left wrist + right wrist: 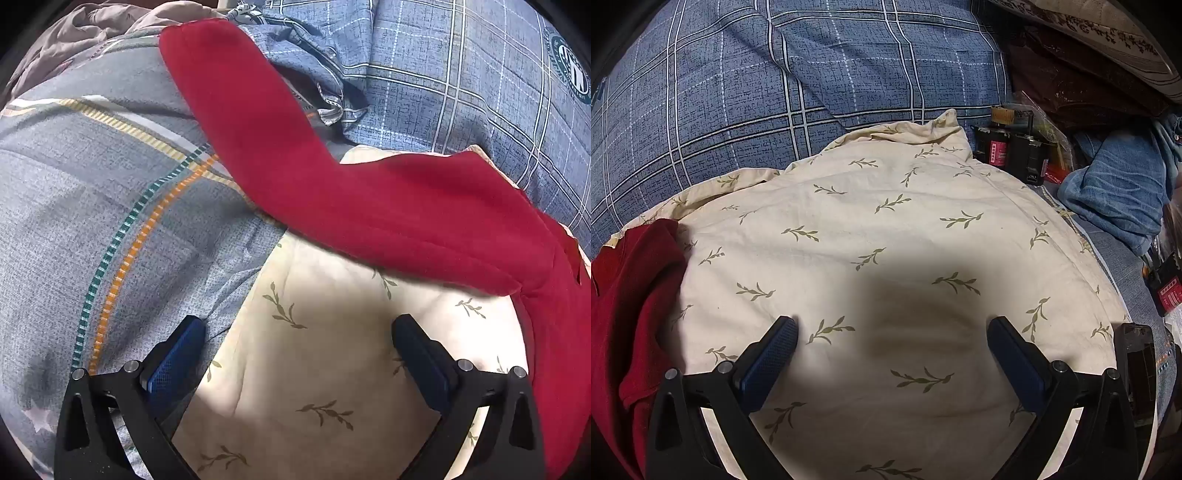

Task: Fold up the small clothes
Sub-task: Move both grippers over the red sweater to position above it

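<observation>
A dark red garment (369, 199) lies spread over bedding, one long part running up to the far left, the body bending down along the right edge. My left gripper (299, 328) hangs open over the cream leaf-print cloth (325, 362), just below the red garment and apart from it. In the right wrist view the same red garment (631, 295) sits bunched at the left edge. My right gripper (892, 326) stands open above the cream leaf-print cloth (871, 229), nothing between its fingers.
Blue plaid bedding (798, 81) lies behind the cream cloth, and grey striped bedding (92, 206) to the left. A blue denim piece (1115, 192), small black and red boxes (1012, 147) and dark clutter crowd the right side. A brown cloth (85, 33) lies at far left.
</observation>
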A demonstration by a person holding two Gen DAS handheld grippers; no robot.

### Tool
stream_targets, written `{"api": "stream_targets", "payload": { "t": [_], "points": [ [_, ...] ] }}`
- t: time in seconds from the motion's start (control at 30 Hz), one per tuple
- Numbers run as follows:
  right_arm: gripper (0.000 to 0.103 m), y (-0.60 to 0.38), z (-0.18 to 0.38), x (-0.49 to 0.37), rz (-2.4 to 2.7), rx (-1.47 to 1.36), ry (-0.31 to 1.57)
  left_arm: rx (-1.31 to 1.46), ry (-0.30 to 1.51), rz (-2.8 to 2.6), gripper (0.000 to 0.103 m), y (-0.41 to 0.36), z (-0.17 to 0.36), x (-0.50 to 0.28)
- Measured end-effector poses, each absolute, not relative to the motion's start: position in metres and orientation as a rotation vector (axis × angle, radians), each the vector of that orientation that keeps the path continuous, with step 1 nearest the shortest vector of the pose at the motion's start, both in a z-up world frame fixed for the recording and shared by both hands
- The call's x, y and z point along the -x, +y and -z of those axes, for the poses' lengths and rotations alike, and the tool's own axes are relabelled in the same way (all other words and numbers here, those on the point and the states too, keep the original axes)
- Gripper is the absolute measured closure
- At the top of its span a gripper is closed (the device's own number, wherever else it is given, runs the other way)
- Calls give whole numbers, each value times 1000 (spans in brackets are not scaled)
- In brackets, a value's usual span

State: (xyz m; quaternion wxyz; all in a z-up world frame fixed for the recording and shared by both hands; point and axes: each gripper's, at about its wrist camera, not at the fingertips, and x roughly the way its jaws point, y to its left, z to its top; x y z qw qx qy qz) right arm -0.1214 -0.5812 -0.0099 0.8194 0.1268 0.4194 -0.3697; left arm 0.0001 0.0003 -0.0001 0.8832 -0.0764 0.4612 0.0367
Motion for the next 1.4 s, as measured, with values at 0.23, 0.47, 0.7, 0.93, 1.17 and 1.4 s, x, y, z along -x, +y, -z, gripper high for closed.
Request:
{"api": "stream_targets", "payload": {
  "t": [0.23, 0.47, 0.7, 0.93, 1.17, 1.4],
  "points": [
    [1, -581, 10, 121, 788, -270, 893, 152, 957, -82, 1, 5, 0, 0],
    [1, -581, 10, 121, 788, -270, 893, 144, 973, -85, 1, -2, 0, -4],
    [1, -581, 10, 121, 788, -269, 893, 167, 1069, -45, 2, 3, -9, 3],
    [1, -582, 8, 123, 788, -279, 904, 132, 959, -39, 4, -13, -63, 37],
    [0, -529, -22, 153, 651, -260, 944, 87, 849, 64, 4, -49, -114, 99],
    [0, -423, -64, 181, 331, -339, 903, 23, 782, 136, 4, -88, -127, 130]
  ]
}}
